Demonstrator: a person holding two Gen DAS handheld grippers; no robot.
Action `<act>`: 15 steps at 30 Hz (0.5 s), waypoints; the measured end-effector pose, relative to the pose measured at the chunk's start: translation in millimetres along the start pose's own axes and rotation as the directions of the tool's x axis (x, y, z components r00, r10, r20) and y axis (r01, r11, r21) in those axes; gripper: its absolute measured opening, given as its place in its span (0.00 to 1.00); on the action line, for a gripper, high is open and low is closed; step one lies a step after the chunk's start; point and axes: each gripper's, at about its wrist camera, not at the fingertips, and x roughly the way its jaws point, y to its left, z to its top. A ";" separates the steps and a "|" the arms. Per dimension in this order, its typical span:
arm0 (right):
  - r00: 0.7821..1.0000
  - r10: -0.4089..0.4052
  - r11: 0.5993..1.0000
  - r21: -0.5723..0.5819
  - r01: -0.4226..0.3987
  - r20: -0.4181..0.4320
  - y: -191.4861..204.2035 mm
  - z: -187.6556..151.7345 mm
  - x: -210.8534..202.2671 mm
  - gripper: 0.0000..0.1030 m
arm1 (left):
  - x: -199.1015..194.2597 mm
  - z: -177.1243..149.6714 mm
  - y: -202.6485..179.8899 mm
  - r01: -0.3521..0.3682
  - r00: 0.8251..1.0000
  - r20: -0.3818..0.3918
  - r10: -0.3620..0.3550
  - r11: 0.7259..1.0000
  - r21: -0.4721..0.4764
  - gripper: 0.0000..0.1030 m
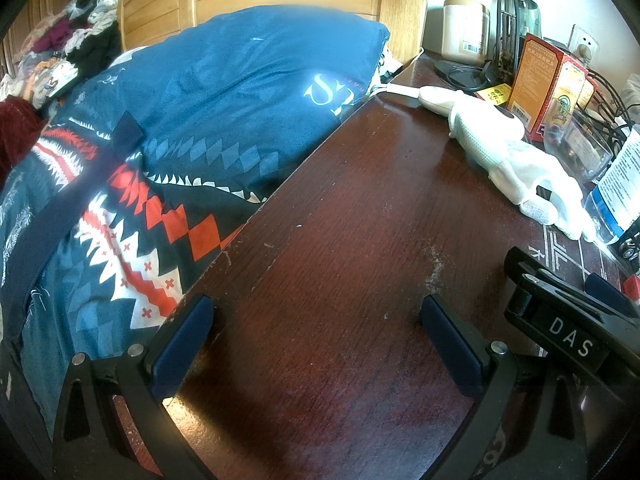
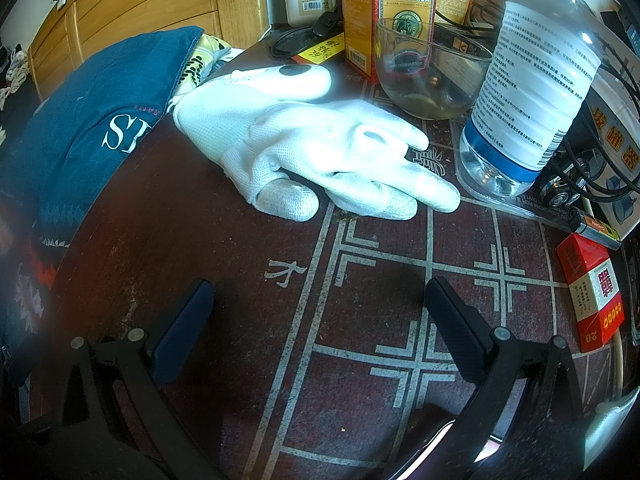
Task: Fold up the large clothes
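Both grippers idle with fingers spread, empty, over a dark wooden table beside a bed.

Left wrist view: the left gripper (image 1: pixel 316 344) hangs over the bare table (image 1: pixel 340 240), jaws apart with nothing between them; a white glove (image 1: pixel 516 160) lies farther back, and a heap of clothes (image 1: pixel 60 52), blurred at the frame edge and hard to sort out, sits on the bed beyond a blue patterned pillow (image 1: pixel 240 92). Right wrist view: the right gripper (image 2: pixel 320 328) is likewise released above painted white lines, near the glove (image 2: pixel 312 156), a glass bowl (image 2: pixel 432 72), a clear bottle (image 2: pixel 532 92) and a red box (image 2: pixel 592 292).
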 end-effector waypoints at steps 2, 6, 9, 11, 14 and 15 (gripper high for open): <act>1.000 -0.001 1.000 0.000 0.001 0.000 0.0 0.0 0.0 1.00 | 0.0 0.0 0.0 0.000 1.000 0.000 0.000 1.000 0.000 1.00; 1.000 0.000 1.000 0.000 0.000 0.000 -0.1 0.0 0.2 1.00 | 0.0 0.3 -0.3 0.000 1.000 0.000 0.000 1.000 0.000 1.00; 1.000 -0.004 1.000 0.001 0.004 -0.001 0.3 0.2 0.5 1.00 | 0.0 0.4 -0.4 -0.001 1.000 0.000 0.001 1.000 0.000 1.00; 1.000 -0.010 1.000 0.001 0.010 -0.002 1.2 0.0 1.1 1.00 | -0.2 0.4 -0.4 -0.001 1.000 -0.001 0.001 1.000 0.000 1.00; 1.000 -0.010 1.000 0.000 0.010 -0.002 2.8 0.9 1.1 1.00 | 0.1 0.1 -0.5 0.000 1.000 -0.001 0.000 1.000 0.000 1.00; 1.000 -0.011 1.000 0.001 0.011 -0.002 2.4 0.6 1.2 1.00 | -0.3 0.5 -0.7 0.000 1.000 0.000 0.000 1.000 0.002 1.00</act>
